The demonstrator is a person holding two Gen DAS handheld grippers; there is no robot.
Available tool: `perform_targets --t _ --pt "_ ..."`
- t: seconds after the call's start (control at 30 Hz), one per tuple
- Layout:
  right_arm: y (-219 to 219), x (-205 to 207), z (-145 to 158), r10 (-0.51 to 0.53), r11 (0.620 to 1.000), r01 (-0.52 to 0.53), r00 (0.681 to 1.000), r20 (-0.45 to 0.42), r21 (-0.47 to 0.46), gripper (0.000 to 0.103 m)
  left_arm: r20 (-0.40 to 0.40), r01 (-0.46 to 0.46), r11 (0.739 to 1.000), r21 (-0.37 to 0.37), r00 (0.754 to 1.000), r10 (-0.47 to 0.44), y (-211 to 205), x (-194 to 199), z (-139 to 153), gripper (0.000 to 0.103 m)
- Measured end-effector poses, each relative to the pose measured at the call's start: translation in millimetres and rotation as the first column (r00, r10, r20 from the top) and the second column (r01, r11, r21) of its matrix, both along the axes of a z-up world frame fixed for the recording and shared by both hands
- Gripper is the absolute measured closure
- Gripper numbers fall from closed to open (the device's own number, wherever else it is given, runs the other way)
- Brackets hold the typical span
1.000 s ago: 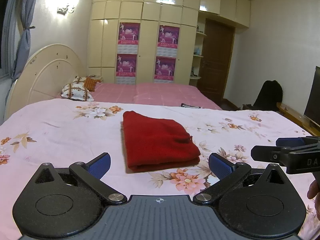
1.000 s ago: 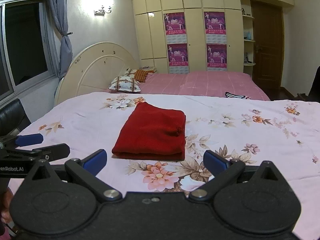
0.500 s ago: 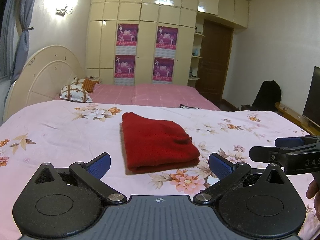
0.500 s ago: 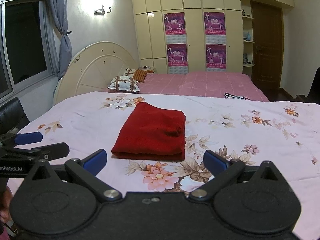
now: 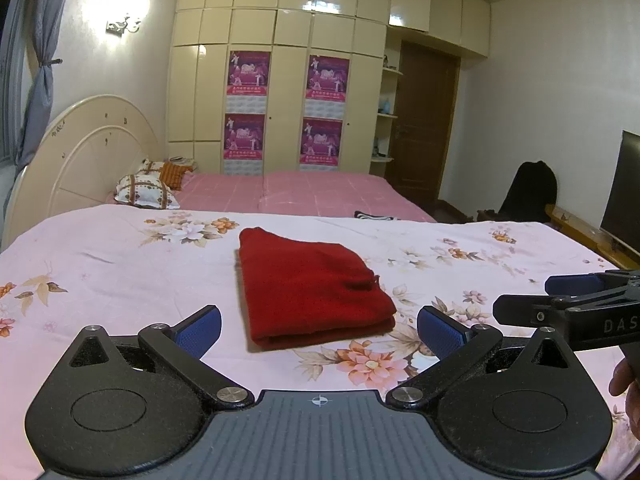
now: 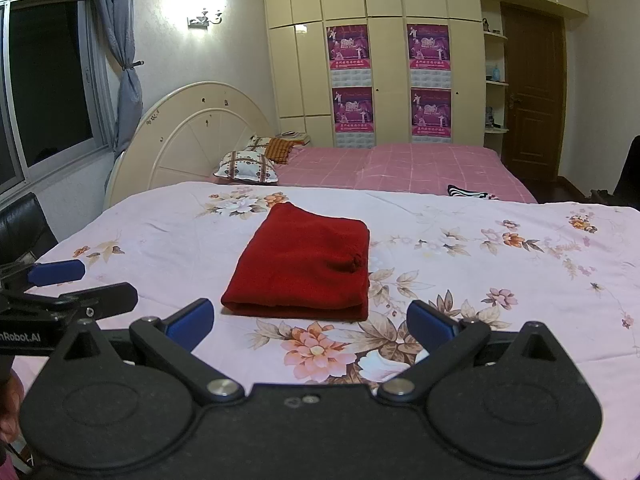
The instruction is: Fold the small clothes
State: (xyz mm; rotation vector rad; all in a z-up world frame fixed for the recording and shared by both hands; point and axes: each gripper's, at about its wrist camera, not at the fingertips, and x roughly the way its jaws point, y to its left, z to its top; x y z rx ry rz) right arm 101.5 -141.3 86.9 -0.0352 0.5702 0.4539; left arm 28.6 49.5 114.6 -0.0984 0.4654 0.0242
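A red knitted garment [image 5: 308, 288] [image 6: 304, 266] lies folded into a neat rectangle on the pink floral sheet [image 5: 120, 264] [image 6: 500, 264], with its folded edge toward me. My left gripper [image 5: 319, 326] hovers open just short of that near edge, nothing between its blue pads. My right gripper [image 6: 310, 318] is likewise open and empty, held back from the garment's near edge. Each gripper shows in the other's view: the right gripper [image 5: 568, 300] at the right edge, the left gripper [image 6: 68, 288] at the left edge.
Behind the floral sheet a pink bed [image 5: 304, 196] carries pillows [image 5: 146, 194] by a round cream headboard [image 5: 80, 164]. Wardrobes with posters [image 5: 284, 112] line the back wall. A dark door [image 5: 424, 128], a black chair [image 5: 528, 188] and a screen [image 5: 624, 192] are at right; a window [image 6: 48, 80] at left.
Both grippers have tilted slightly, so the garment sits a touch lower in the left wrist view. The garment itself has not moved and both grippers remain open.
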Motion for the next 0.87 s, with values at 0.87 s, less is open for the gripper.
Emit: perform_targets --t 0.87 --pt "0.0 0.4 0.9 0.007 1.0 -0.007 1.0 0.016 -0.01 0.001 0.02 0.025 1.0 0.0 0.999 -0.025 -2.6 2.3 1.6 0.0"
